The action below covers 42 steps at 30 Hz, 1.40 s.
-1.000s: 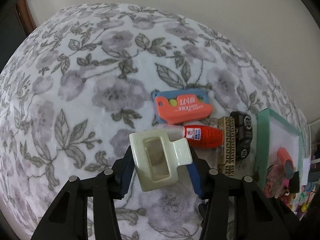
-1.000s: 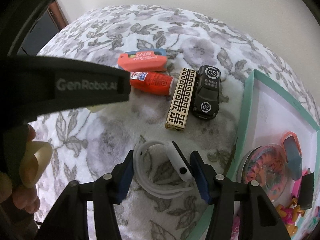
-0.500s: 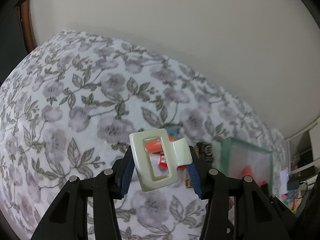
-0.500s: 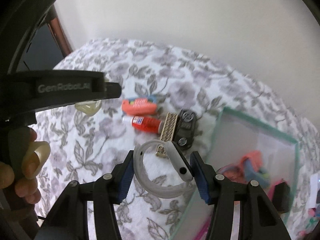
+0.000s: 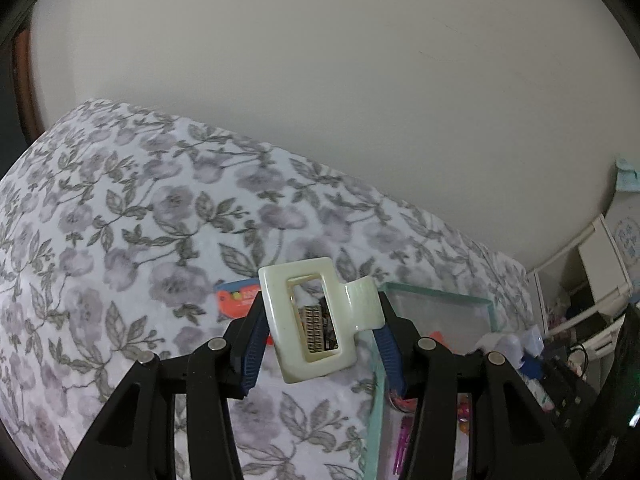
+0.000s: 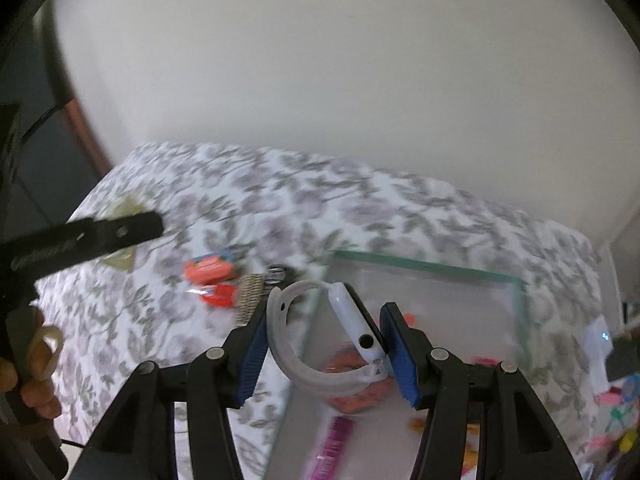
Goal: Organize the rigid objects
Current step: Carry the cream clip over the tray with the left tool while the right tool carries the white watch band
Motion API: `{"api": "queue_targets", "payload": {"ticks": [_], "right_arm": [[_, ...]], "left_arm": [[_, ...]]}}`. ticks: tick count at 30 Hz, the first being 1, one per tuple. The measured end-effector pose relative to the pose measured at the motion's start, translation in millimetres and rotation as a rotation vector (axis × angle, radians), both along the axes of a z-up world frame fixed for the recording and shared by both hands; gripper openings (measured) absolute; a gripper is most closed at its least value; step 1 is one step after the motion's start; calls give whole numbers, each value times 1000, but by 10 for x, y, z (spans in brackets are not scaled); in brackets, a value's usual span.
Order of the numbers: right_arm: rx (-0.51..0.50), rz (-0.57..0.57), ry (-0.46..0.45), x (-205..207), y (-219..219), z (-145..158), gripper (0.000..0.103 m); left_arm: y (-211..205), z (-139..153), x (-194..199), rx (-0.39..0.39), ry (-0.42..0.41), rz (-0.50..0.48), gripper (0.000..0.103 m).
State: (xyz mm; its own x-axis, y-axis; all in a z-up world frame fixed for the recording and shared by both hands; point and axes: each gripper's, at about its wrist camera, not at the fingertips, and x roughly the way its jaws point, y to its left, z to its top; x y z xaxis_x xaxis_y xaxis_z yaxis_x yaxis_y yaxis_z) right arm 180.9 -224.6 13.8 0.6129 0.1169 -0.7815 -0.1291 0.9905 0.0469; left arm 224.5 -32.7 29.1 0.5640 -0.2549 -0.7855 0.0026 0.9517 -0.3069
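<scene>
Under you lies the floral blanket (image 5: pixel 120 240), grey flowers on white, running back to a plain pale wall (image 5: pixel 360 100). To your right on it sits the clear green-rimmed bin (image 6: pixel 432 268), with pink and orange odds and ends blurred at its bottom.

Your left gripper (image 5: pixel 320 320) is closed most of the way, blue pads pressing either side of the cream hair claw clip (image 5: pixel 308 316). The clip is up off the blanket, its rectangular frame facing the camera and tilted a touch, its lever tab sticking out toward the right finger. You're hanging just beside the bin's near-left corner; through the clip's window you can catch the gold patterned bar (image 5: pixel 314 326), and past the left finger the orange card pack (image 5: pixel 238 302) lies on the blanket.

Your right gripper (image 6: pixel 324 336) is likewise narrowed around the white wristband (image 6: pixel 320 344), a curved strap with a white capsule body leaning against the right pad. It's held in the air over the bin's left edge, the loop partly above the bin's interior. The view here is smeared with motion blur.

Left of the bin, small on the blanket: the orange card pack (image 6: pixel 210 270), a red tube (image 6: pixel 218 295) just in front of it, the gold bar (image 6: pixel 250 294) and a black toy car (image 6: pixel 277 273) beside that, all close together.
</scene>
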Motion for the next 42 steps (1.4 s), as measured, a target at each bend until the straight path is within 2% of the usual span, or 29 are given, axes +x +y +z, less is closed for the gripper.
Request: {"api": "queue_targets", "payload": {"ticks": [6, 15, 19, 25, 31, 37, 42], "right_arm": [[10, -130, 5, -5, -520, 15, 58], [15, -264, 37, -56, -1072, -95, 58], [27, -343, 65, -93, -1313, -201, 58], [-38, -428, 128, -86, -1556, -438, 58], [-62, -453, 197, -58, -1649, -679, 58], [-82, -442, 221, -27, -1617, -782, 58], [-33, -413, 216, -8, -1551, -763, 58]], "left_arm": [[-339, 17, -61, 32, -8, -78, 52], [-979, -96, -194, 99, 2, -228, 52], [-1235, -227, -252, 133, 25, -288, 52], [-1522, -415, -345, 178, 61, -352, 52], [-1746, -591, -397, 218, 102, -403, 52], [-1813, -707, -410, 243, 130, -417, 52], [-1805, -753, -399, 249, 141, -412, 52]]}}
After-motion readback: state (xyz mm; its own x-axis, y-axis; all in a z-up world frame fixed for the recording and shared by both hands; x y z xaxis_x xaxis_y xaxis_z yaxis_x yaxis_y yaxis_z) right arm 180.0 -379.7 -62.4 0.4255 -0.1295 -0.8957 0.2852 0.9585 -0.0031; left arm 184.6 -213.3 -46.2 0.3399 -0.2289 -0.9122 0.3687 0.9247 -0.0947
